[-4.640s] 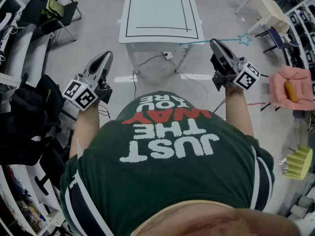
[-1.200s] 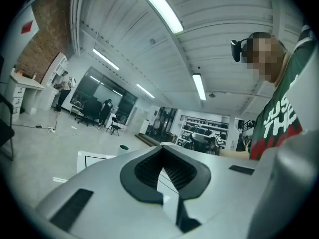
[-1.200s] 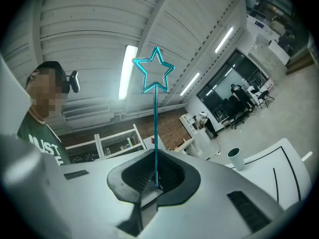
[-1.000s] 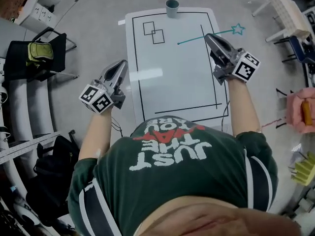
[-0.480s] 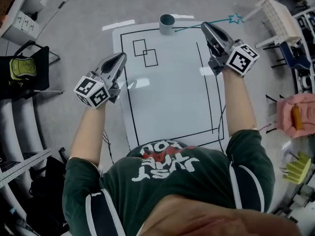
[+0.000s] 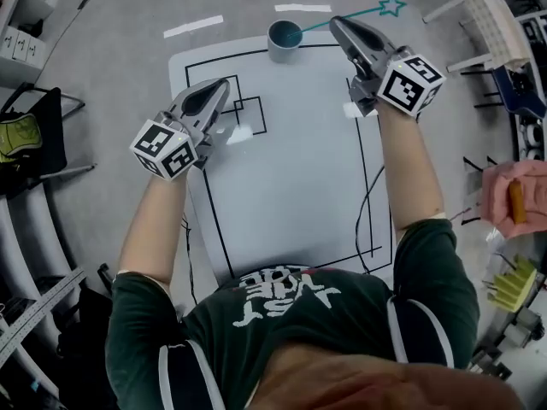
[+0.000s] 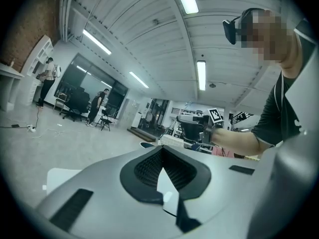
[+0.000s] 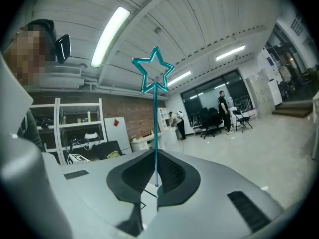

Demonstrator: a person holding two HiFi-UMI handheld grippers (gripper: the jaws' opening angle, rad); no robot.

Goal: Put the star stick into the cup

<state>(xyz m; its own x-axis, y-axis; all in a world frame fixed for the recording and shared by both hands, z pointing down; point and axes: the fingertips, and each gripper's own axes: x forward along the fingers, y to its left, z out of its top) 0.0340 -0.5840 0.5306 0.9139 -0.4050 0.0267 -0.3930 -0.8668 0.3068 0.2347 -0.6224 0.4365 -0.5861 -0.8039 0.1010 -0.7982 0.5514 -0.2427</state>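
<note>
A grey-blue cup point(image 6: 283, 40) stands upright at the far edge of the white table point(image 6: 291, 169). My right gripper point(image 6: 337, 22) is just right of it, shut on the thin teal star stick point(image 6: 318, 26). The star point(image 6: 391, 6) points away to the right, off the table. The stick's plain end reaches the cup's mouth; whether it is inside I cannot tell. In the right gripper view the stick point(image 8: 155, 128) rises from between the shut jaws to its star point(image 8: 153, 75). My left gripper point(image 6: 222, 85) hovers over the table's left side, shut and holding nothing point(image 7: 162, 159).
Black lines frame the tabletop, with two small overlapping squares point(image 6: 244, 114) near my left gripper. White tape strips point(image 6: 193, 26) lie on the floor beyond. A chair point(image 6: 26, 139) stands at the left, a white stool point(image 6: 491, 15) and a pink cushion point(image 6: 513, 196) at the right.
The person has come up to the table. My right gripper carried the star stick forward and left, so its plain end now reaches the cup. The left gripper moved forward over the table.
</note>
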